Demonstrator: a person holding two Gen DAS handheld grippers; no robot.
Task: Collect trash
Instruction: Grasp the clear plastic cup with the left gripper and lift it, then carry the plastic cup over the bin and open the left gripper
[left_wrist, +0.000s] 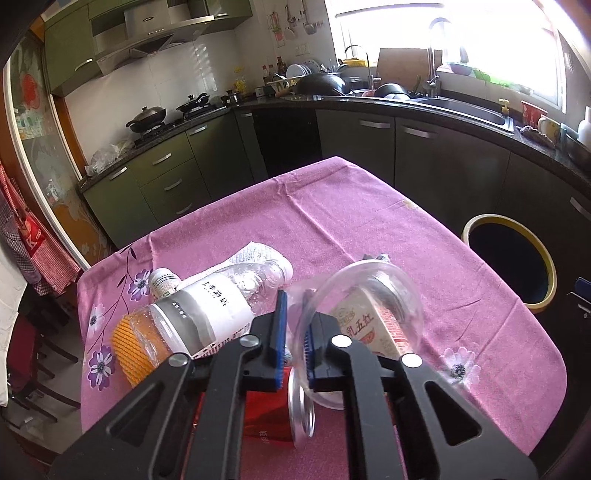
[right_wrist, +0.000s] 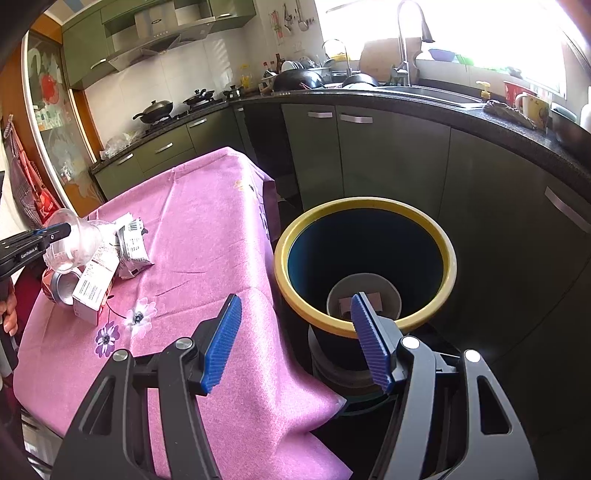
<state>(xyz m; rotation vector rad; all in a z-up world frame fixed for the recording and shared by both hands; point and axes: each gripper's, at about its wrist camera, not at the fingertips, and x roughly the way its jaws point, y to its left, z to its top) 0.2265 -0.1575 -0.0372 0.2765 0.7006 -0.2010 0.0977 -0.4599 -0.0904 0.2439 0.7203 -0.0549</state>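
Note:
My left gripper (left_wrist: 294, 317) is shut on the thin wall of a clear plastic cup (left_wrist: 373, 280) that lies on its side on the pink floral tablecloth (left_wrist: 332, 206). Through the cup I see a drink carton (left_wrist: 369, 325). A red can (left_wrist: 280, 410) lies just under the fingers. To the left are a clear bottle with a white label (left_wrist: 214, 306), an orange foam net (left_wrist: 129, 350), a small white bottle (left_wrist: 164, 282) and a paper towel (left_wrist: 258, 253). My right gripper (right_wrist: 295, 301) is open and holds nothing, above the near rim of the yellow-rimmed bin (right_wrist: 369, 203).
The bin stands on the floor against the table's right side, with a pale object at its bottom (right_wrist: 364, 293). The right wrist view shows the left gripper (right_wrist: 61, 230), the cup (right_wrist: 79, 240), a crumpled packet (right_wrist: 131, 247) and a hand (right_wrist: 9, 310). Dark cabinets and a sink counter (right_wrist: 443, 99) lie behind.

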